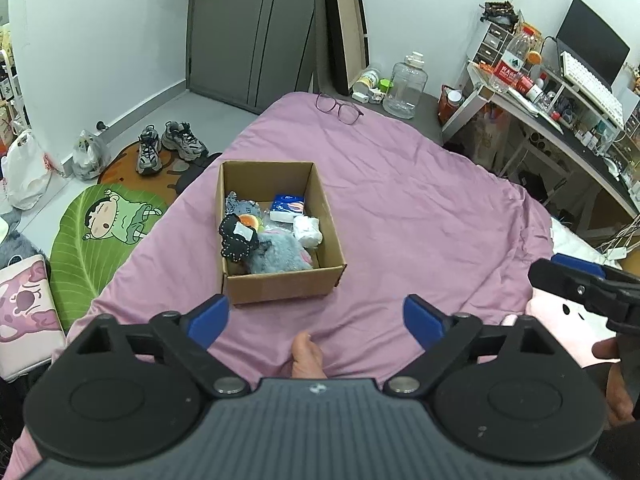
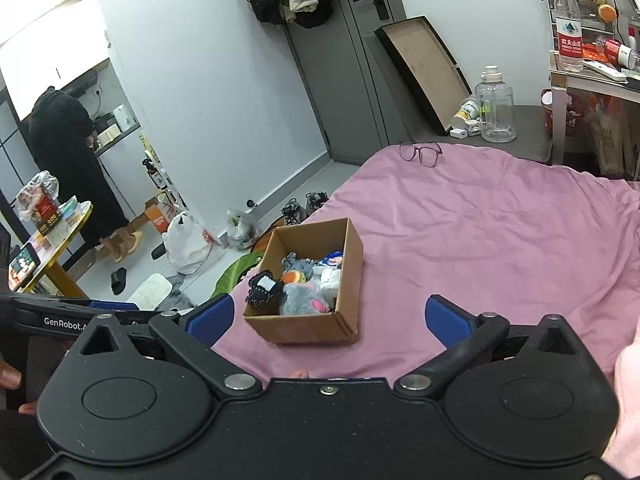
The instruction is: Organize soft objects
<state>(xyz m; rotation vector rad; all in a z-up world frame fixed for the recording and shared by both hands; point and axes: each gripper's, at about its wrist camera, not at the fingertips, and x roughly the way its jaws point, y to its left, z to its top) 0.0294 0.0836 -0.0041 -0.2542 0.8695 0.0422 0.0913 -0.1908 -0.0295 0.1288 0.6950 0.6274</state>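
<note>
From the left wrist we see our left tongs (image 1: 316, 316) spread wide and gripping nothing, above the pink bedspread (image 1: 420, 208). The cardboard box (image 1: 280, 292) sits just ahead, slightly left of the gap, holding a grey plush toy (image 1: 280, 254), a black toy (image 1: 238, 240) and a tissue pack (image 1: 286, 208).

From the right wrist, our right tongs (image 2: 328, 316) gape empty too; the box (image 2: 308, 330) lies straight ahead between the fingers, glasses (image 2: 422, 152) far beyond.

Bare pink sheet (image 1: 400, 208) around box (image 1: 280, 288).
</note>
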